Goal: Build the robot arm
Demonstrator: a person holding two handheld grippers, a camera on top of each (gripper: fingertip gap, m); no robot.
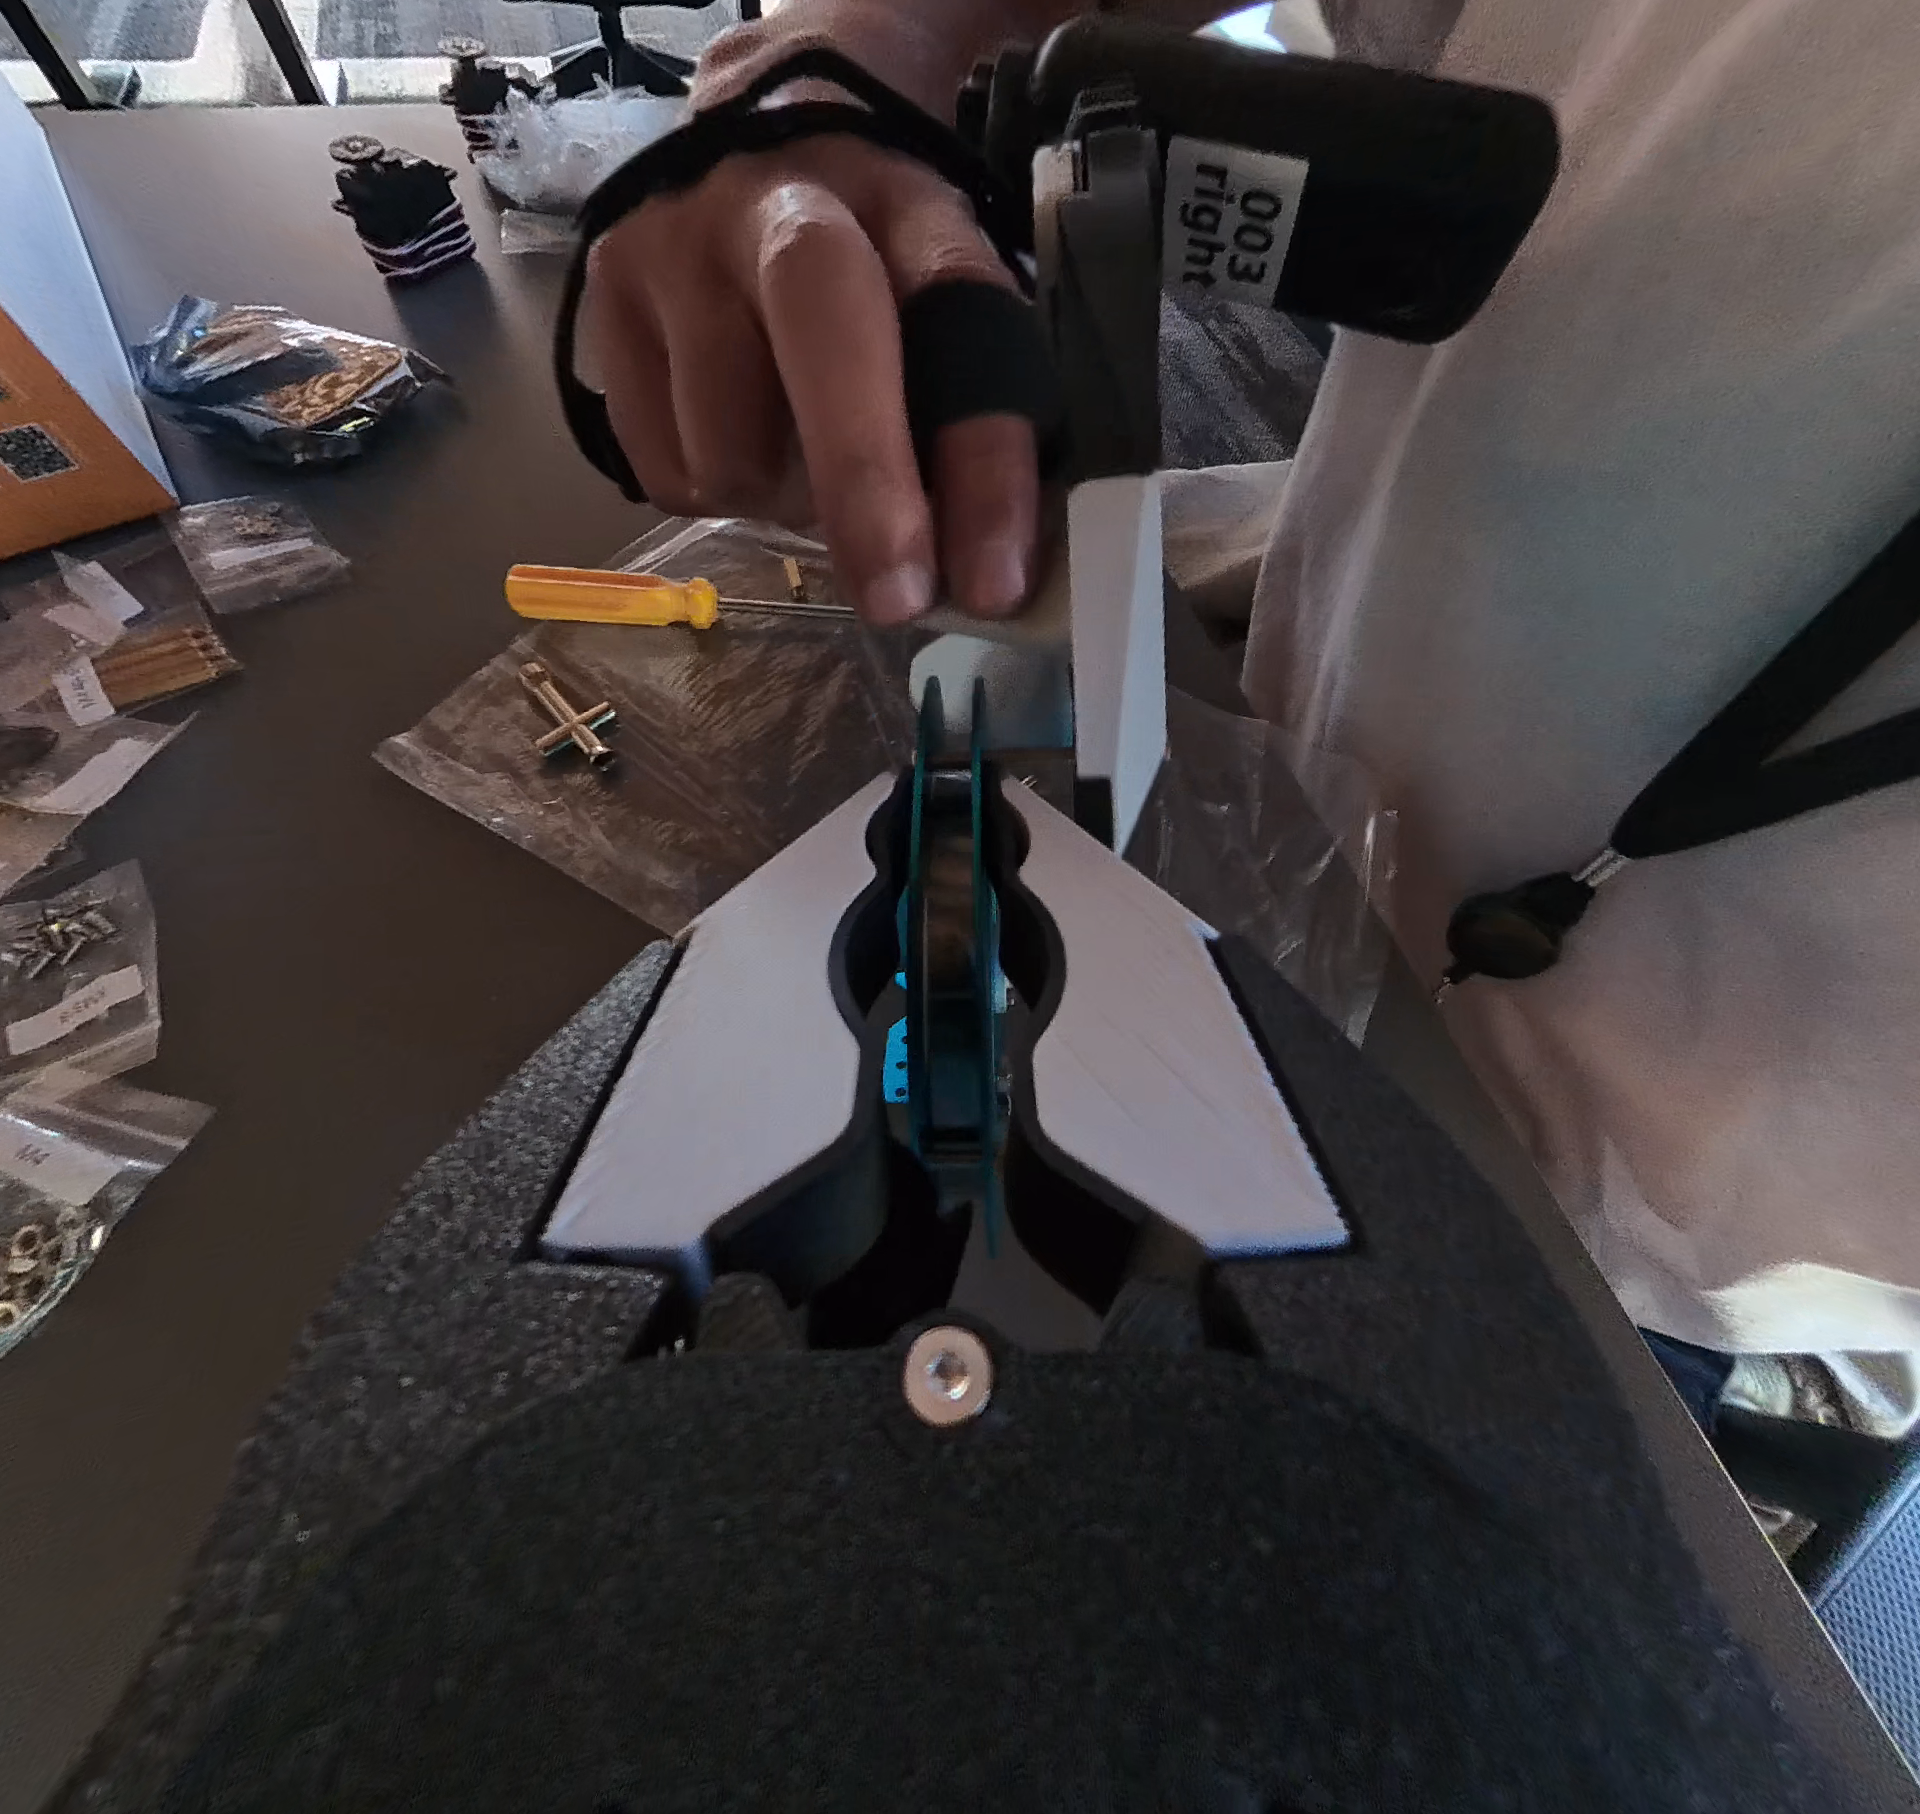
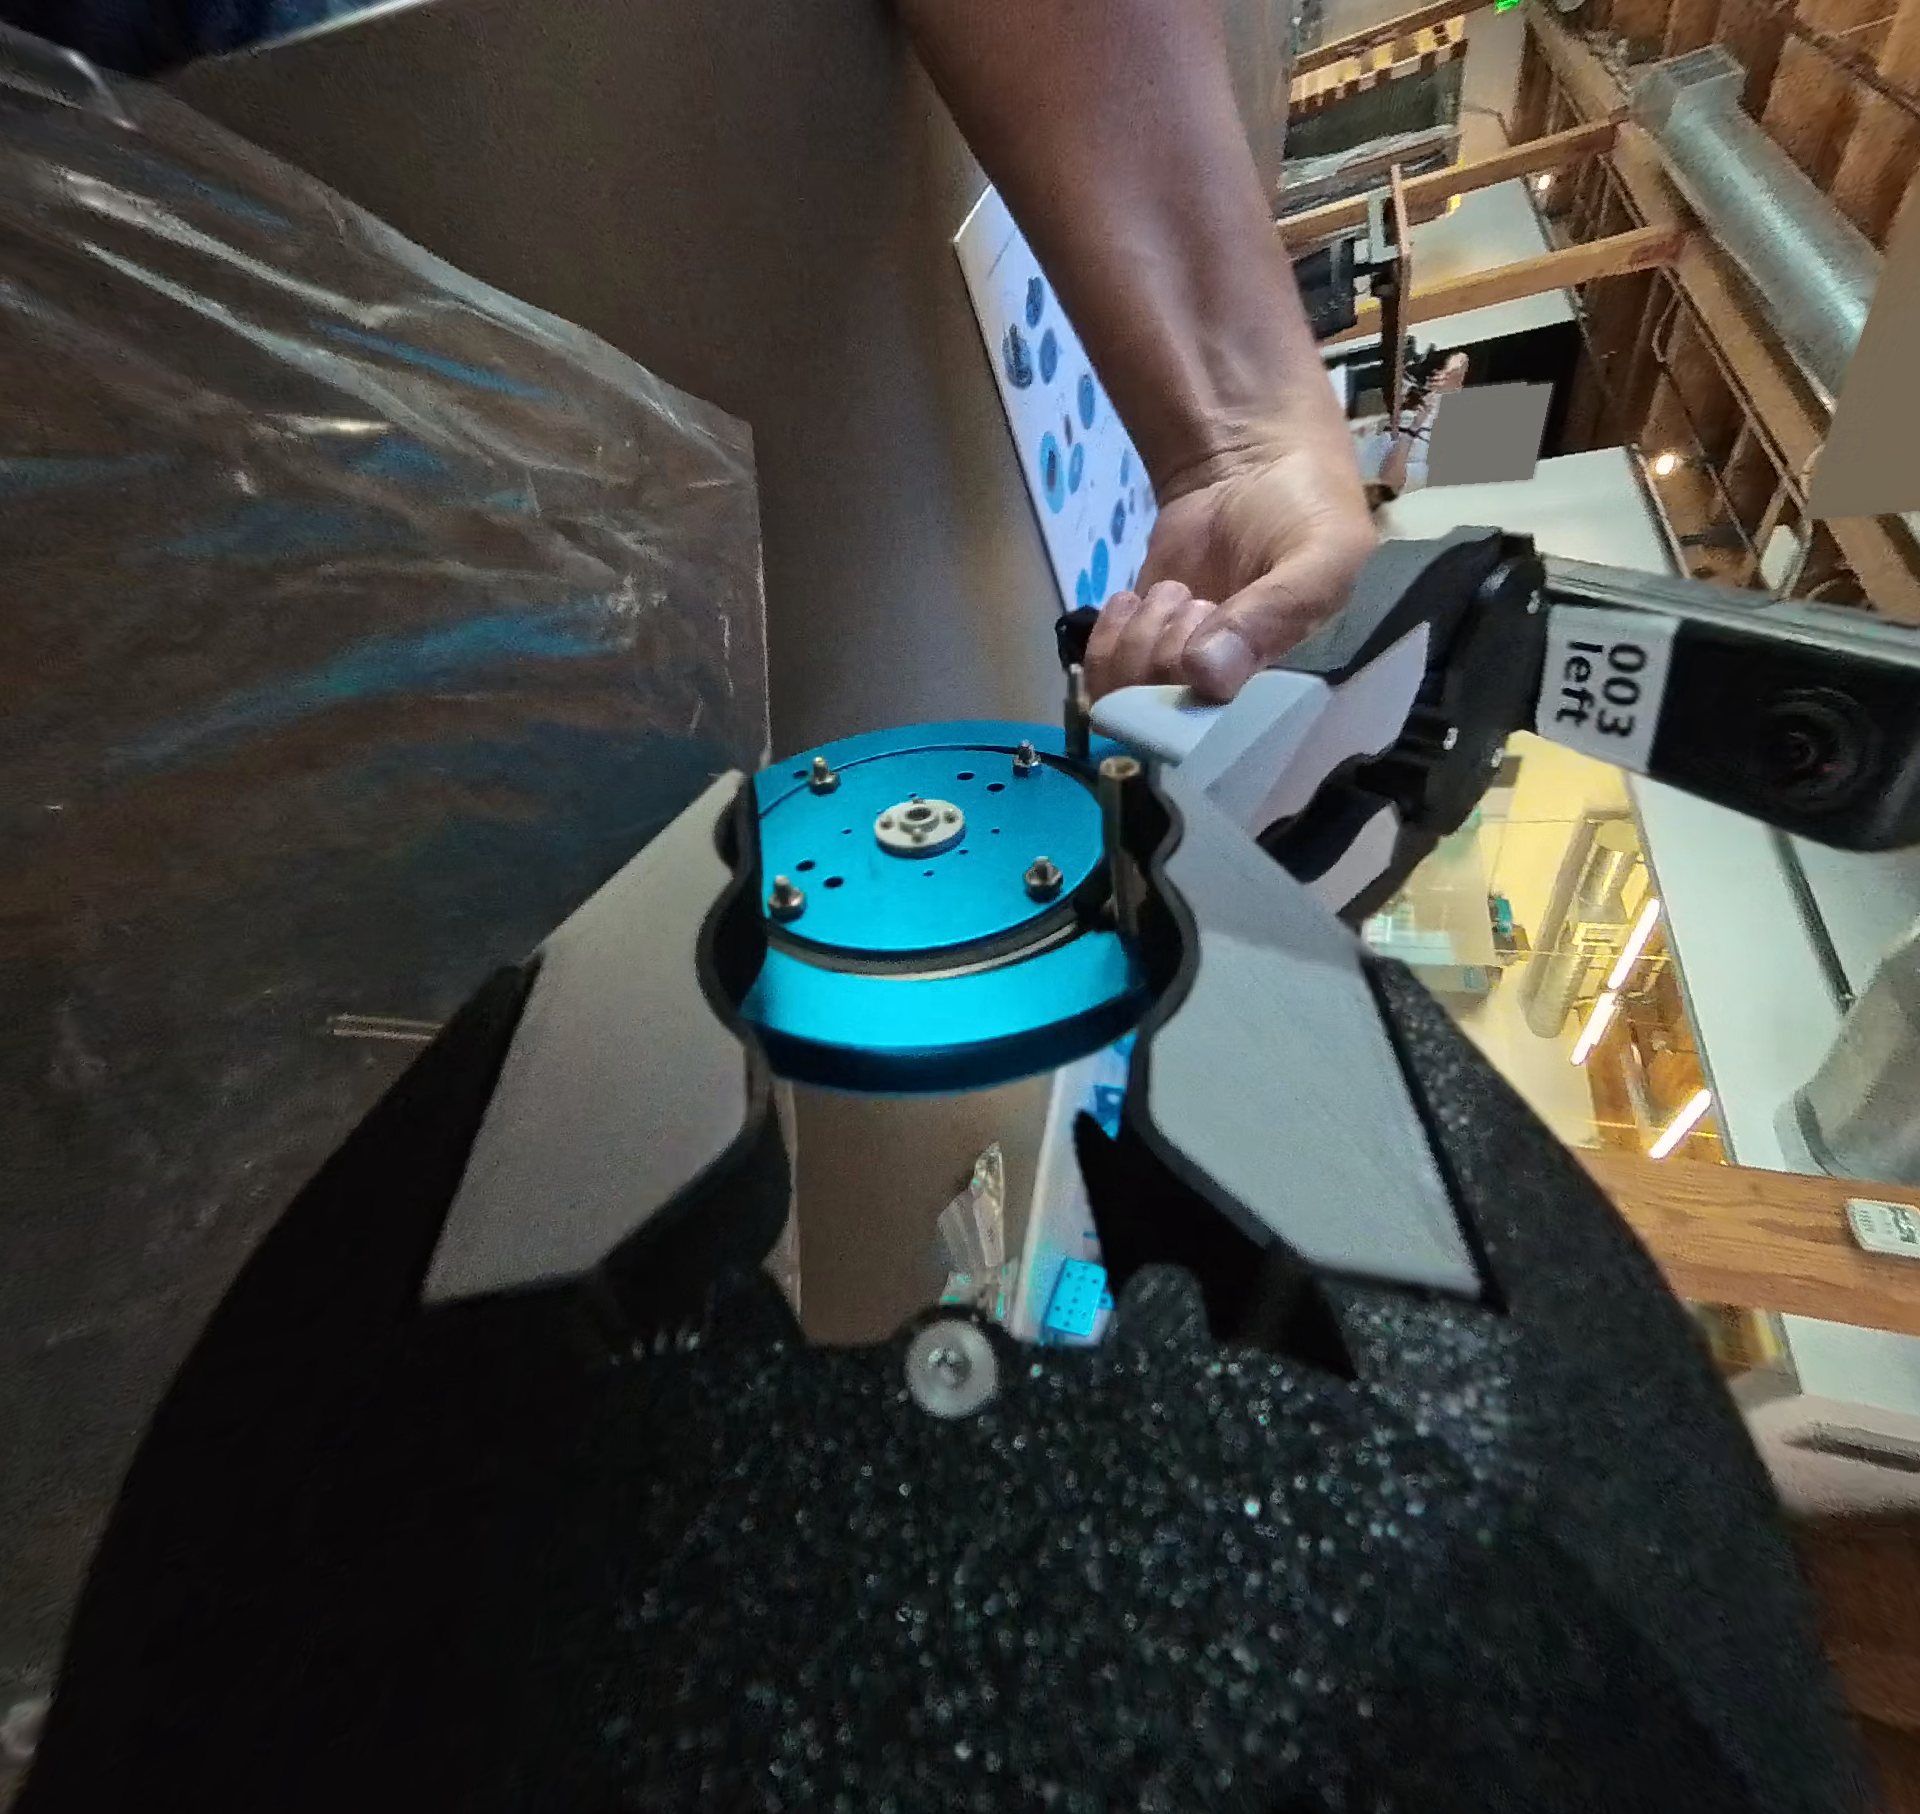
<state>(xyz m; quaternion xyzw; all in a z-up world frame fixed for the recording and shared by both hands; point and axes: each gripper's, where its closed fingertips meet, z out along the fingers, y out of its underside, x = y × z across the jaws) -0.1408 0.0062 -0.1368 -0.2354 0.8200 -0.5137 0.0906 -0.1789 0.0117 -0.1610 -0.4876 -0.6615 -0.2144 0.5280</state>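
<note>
Dark bench [image 1: 312, 933] cluttered; left hand-held gripper [image 1: 951, 829] clamps round blue metal disc assembly [image 2: 925, 891] edge-on, right hand-held gripper [image 2: 935, 829] clamped across it.

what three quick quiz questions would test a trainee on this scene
1. True or false: a gripper holds the yellow screwdriver.
2. What do the left gripper and the right gripper both clasp? A: blue disc assembly. B: cross wrench. C: plastic bag.
3. Fill in: the left wrist view shows the disc assembly ____-on.
Key: 1 false, it lies on the table; 2 A; 3 edge.
</note>
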